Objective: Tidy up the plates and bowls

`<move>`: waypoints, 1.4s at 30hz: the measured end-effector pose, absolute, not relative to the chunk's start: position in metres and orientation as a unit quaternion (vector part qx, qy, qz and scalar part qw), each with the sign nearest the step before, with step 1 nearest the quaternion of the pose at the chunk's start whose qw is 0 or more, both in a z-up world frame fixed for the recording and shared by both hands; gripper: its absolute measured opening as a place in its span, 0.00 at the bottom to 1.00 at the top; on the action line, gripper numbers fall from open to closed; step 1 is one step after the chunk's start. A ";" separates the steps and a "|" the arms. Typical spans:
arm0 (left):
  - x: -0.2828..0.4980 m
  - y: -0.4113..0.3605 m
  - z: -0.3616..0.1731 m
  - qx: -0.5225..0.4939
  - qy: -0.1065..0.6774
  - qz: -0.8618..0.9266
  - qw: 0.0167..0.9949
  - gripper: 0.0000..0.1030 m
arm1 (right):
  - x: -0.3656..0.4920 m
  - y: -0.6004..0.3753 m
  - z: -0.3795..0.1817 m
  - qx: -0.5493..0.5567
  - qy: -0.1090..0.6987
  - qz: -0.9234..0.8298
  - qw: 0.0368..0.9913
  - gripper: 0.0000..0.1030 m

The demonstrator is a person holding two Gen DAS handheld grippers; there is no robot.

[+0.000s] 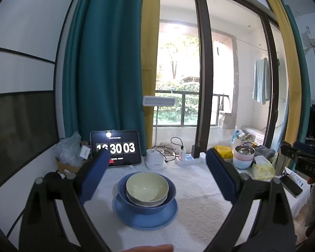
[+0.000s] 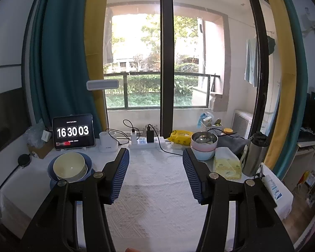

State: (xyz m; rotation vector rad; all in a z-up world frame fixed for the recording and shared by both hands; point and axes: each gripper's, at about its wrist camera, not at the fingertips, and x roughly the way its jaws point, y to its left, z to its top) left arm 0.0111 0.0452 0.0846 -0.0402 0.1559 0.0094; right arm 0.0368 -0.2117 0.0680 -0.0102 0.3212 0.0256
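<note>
Bowls and a plate sat nested in one stack on the white textured tablecloth point(image 2: 157, 180): a pale yellow-green ceramic bowl point(image 1: 147, 187) rested inside a dark blue bowl point(image 1: 170, 191), with the rim of another pale bowl just showing beneath it, and the dark blue bowl stood on a round lighter blue plate point(image 1: 145, 218). In the left wrist view this stack lay between and a little beyond the blue ribbed fingers of the left gripper point(image 1: 157, 163), whose jaws stood wide apart with nothing pressed between them. The right gripper point(image 2: 155, 155) also hung with its jaws parted and empty over bare cloth, and the stack lay off to its left, near the table's left edge.

Behind the stack a black tablet point(image 2: 73, 131) stood upright showing a flip clock, with a white lamp base point(image 2: 108, 145) and a white power strip point(image 2: 145, 142) beside it along the window side. Further right, a second stack of small bowls point(image 2: 203, 145), a steel one over a pink one over a pale blue one, stood near a yellow tissue pack point(image 2: 226, 166) and a tall steel flask point(image 2: 256, 153). Teal and yellow curtains point(image 1: 107, 63) framed the glass balcony door behind the table. A fingertip showed at the bottom edge of the left view.
</note>
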 end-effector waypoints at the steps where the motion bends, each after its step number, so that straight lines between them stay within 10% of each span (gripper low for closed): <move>1: 0.011 0.045 0.084 -0.021 0.079 0.004 0.997 0.91 | 0.037 -0.212 0.068 -0.004 0.160 0.012 0.987 0.55; 42: 0.008 0.044 0.083 -0.026 0.078 0.006 0.997 0.91 | 0.035 -0.213 0.066 -0.002 0.160 0.011 0.987 0.55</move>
